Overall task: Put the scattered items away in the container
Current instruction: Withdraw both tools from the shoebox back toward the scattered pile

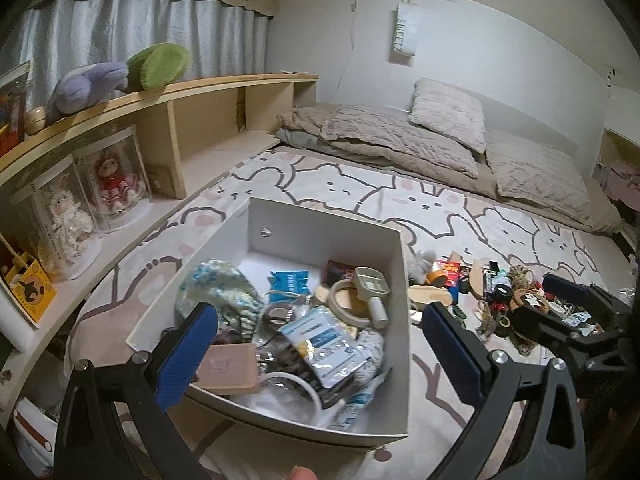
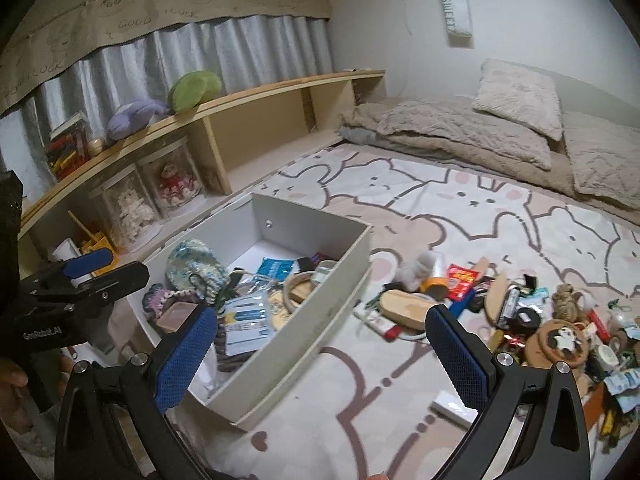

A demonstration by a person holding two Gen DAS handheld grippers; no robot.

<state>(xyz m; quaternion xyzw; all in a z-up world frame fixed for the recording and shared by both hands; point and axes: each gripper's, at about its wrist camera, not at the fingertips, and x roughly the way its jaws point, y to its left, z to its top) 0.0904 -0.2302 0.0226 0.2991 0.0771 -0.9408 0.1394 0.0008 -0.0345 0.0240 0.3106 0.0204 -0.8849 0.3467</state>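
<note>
A white open box [image 1: 396,276] [image 2: 348,276] stands on the bunny rug and holds several items: a crocheted pouch [image 1: 218,292], a tape ring [image 1: 348,300], plastic packets [image 1: 324,340]. My left gripper [image 1: 320,356] is open and empty, hovering above the box's near end. My right gripper [image 2: 320,356] is open and empty, above the rug between the box and the pile. The scattered pile [image 2: 516,312] [image 1: 488,296] lies right of the box: a wooden oval [image 2: 404,308], a red packet [image 2: 462,276], a round brown case [image 2: 562,342].
A low wooden shelf [image 1: 168,92] with doll cases [image 1: 108,184] and plush toys runs along the left. Folded bedding and pillows [image 1: 440,128] lie at the back. A white flat box [image 2: 456,402] lies on the rug near the right gripper. The left gripper shows in the right wrist view [image 2: 84,276].
</note>
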